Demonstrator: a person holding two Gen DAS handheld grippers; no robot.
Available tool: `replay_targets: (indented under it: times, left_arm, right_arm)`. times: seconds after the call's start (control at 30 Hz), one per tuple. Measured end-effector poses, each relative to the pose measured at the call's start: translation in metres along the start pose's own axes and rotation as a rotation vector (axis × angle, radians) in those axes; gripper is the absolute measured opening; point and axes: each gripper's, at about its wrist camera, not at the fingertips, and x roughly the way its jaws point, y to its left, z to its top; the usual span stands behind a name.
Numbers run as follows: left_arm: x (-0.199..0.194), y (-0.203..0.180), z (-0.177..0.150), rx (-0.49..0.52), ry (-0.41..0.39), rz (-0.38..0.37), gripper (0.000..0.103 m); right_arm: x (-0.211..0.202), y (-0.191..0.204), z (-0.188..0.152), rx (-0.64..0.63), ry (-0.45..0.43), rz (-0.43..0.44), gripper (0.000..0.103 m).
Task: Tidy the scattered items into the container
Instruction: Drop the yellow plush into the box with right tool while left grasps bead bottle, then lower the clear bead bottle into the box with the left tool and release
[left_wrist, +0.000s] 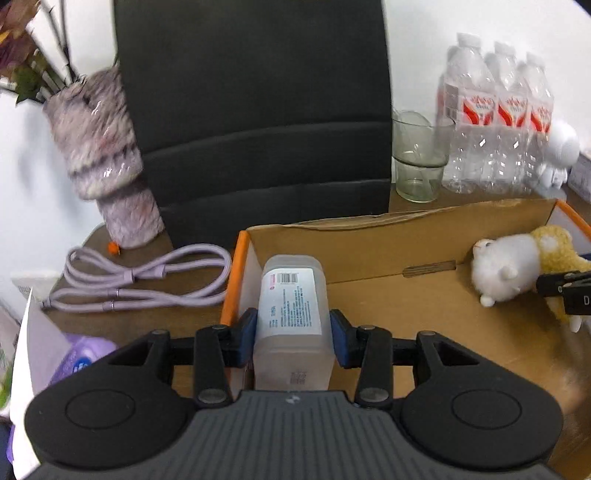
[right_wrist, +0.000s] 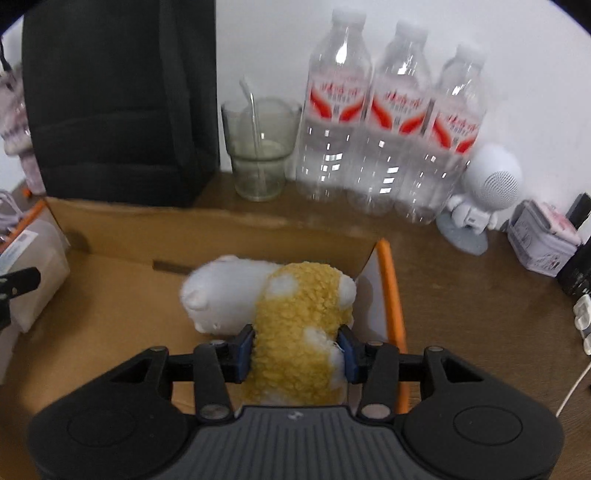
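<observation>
An open cardboard box (left_wrist: 388, 236) with orange edges sits on the brown table; it also shows in the right wrist view (right_wrist: 207, 225). My left gripper (left_wrist: 293, 338) is shut on a translucent plastic bottle (left_wrist: 291, 295) with a white label, held over the box's left end. The bottle also shows in the right wrist view (right_wrist: 33, 266). My right gripper (right_wrist: 297, 349) is shut on a yellow and white plush toy (right_wrist: 291, 317), held inside the box's right end. The plush also shows in the left wrist view (left_wrist: 517, 266).
A coiled lilac cable (left_wrist: 147, 280) lies left of the box. A black bag (left_wrist: 255, 110), a fuzzy vase (left_wrist: 103, 155), a glass (right_wrist: 258, 147), three water bottles (right_wrist: 388, 122) and a white astronaut speaker (right_wrist: 484, 192) stand behind. A small tin (right_wrist: 543, 240) is at right.
</observation>
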Motion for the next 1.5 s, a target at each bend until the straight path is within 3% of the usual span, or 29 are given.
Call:
replay_targets:
  times: [0.07,0.13,0.2,0.27,0.33,0.4,0.7,0.93,1.03,1.13,1.2,1.23,1.33,1.5]
  left_arm:
    - [0.001,-0.001,0.001,-0.002,0.030,-0.005,0.043]
    - [0.001,-0.001,0.002,0.000,0.046,-0.017,0.049]
    - [-0.008,0.000,0.004,-0.006,0.044,-0.027,0.050]
    - [-0.022,0.004,0.009,-0.017,0.034,-0.036,0.051]
    - [-0.041,0.008,0.016,-0.029,0.010,-0.032,0.055]
    - [-0.061,0.016,0.022,-0.047,0.002,-0.033,0.059]
    - [-0.136,0.039,0.028,-0.143,0.107,-0.072,0.072]
    - [-0.159,0.041,0.024,-0.174,0.149,-0.084,0.079]
    - [-0.170,0.037,0.021,-0.170,0.081,-0.055,0.084]
    - [-0.190,0.031,0.002,-0.181,-0.113,-0.007,0.102]
    - [-0.202,0.022,-0.019,-0.166,-0.267,0.005,0.103]
    - [-0.205,0.018,-0.027,-0.138,-0.307,0.004,0.103]
    - [-0.205,0.009,-0.049,-0.094,-0.371,0.011,0.103]
    - [-0.203,0.007,-0.084,-0.124,-0.409,-0.007,0.103]
  right_arm:
    - [0.002,0.004,0.001,-0.029,-0.009,-0.028,0.049]
    - [0.001,0.006,0.002,-0.048,0.003,-0.041,0.061]
    - [-0.005,0.007,0.003,-0.048,0.005,-0.041,0.064]
    - [-0.019,0.007,0.005,-0.037,-0.018,-0.037,0.065]
    - [-0.039,0.005,0.008,-0.026,-0.046,-0.024,0.076]
    - [-0.061,0.005,0.009,-0.025,-0.057,-0.005,0.079]
    - [-0.155,-0.007,0.002,0.032,-0.056,0.068,0.087]
    - [-0.177,-0.013,-0.012,0.088,-0.001,0.113,0.087]
    - [-0.186,-0.011,-0.018,0.092,-0.036,0.138,0.087]
    - [-0.196,-0.008,-0.030,0.123,-0.127,0.146,0.088]
    - [-0.203,-0.004,-0.045,0.134,-0.223,0.146,0.089]
    - [-0.205,0.000,-0.054,0.132,-0.272,0.149,0.092]
    - [-0.202,0.009,-0.080,0.112,-0.378,0.127,0.092]
    - [-0.191,0.020,-0.116,0.104,-0.447,0.080,0.092]
